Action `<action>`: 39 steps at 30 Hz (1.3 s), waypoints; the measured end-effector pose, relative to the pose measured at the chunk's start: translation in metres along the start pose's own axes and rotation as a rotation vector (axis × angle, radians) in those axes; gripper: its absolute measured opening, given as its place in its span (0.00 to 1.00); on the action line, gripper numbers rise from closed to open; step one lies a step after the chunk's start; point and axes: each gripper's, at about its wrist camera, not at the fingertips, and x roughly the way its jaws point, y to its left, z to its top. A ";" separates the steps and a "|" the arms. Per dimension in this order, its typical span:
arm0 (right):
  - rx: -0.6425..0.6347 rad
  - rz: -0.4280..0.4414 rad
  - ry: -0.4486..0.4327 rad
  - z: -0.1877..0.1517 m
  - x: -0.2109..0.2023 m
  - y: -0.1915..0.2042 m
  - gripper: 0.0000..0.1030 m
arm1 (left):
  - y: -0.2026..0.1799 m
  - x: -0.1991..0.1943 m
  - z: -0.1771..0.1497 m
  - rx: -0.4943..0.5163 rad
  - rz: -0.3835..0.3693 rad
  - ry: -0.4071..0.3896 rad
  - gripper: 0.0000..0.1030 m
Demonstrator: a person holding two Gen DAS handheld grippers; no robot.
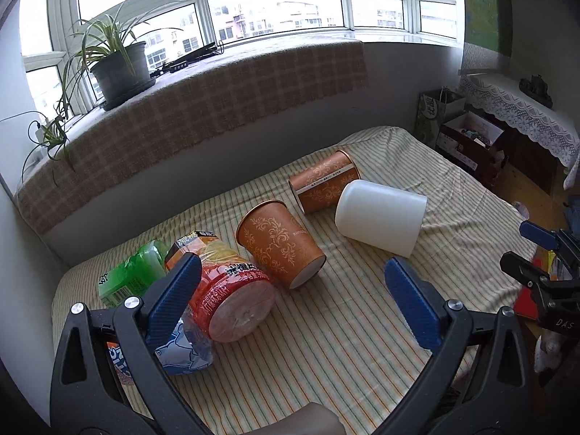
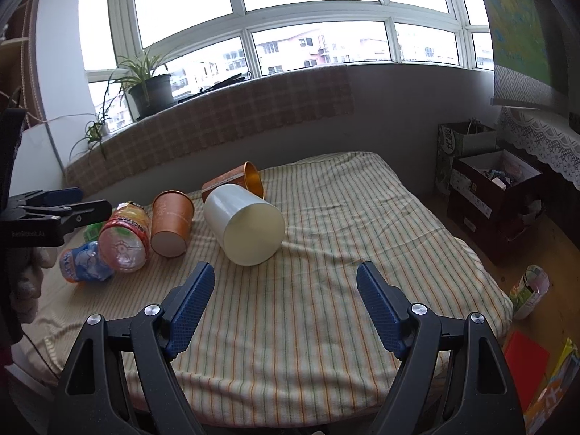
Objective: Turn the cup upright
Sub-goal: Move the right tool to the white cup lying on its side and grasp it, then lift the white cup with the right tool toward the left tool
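Lying on its side on the striped cloth [image 2: 326, 217] of the bed, the white cup [image 2: 246, 224] is a plain, smooth cylinder with no print on it. In the right wrist view its flat closed bottom faces the camera, and its body is slightly narrower toward that end. In the left wrist view [image 1: 380, 217] the same cup points its bottom to the left.

Just behind it lies an orange patterned cup [image 2: 235, 183] with a shiny gold inside, so close that I cannot tell if they touch. A second orange patterned cup [image 1: 281, 246] lies on its side near them, to the left. Beside that one are a red-labelled bottle [image 1: 228, 297], a green packet [image 1: 130, 275] and a blue-labelled bottle [image 1: 181, 351].

The left gripper [image 1: 290, 304] hangs above the cloth with its jaws spread wide and nothing between them. The right gripper [image 2: 284, 304] is also above the cloth in front of the white cup, jaws spread apart and holding nothing. A potted plant [image 1: 119, 69] stands on the window sill.
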 end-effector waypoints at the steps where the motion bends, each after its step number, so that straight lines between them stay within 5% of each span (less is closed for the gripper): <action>1: -0.013 0.002 0.007 0.002 0.002 -0.001 0.78 | -0.003 0.002 0.002 0.005 -0.010 0.004 1.00; 11: -0.131 0.067 0.054 0.030 0.018 -0.002 0.78 | -0.007 0.030 0.013 -0.017 -0.046 0.066 1.00; 15: -0.220 0.183 0.181 0.061 0.048 0.005 0.78 | -0.001 0.029 0.005 -0.038 -0.042 0.076 1.00; 24: -0.355 0.262 0.527 0.111 0.150 0.038 0.78 | 0.020 -0.001 -0.032 -0.082 0.003 0.077 1.00; 39: -0.549 0.190 0.793 0.101 0.229 0.090 0.78 | 0.087 -0.058 -0.094 -0.256 0.089 0.070 1.00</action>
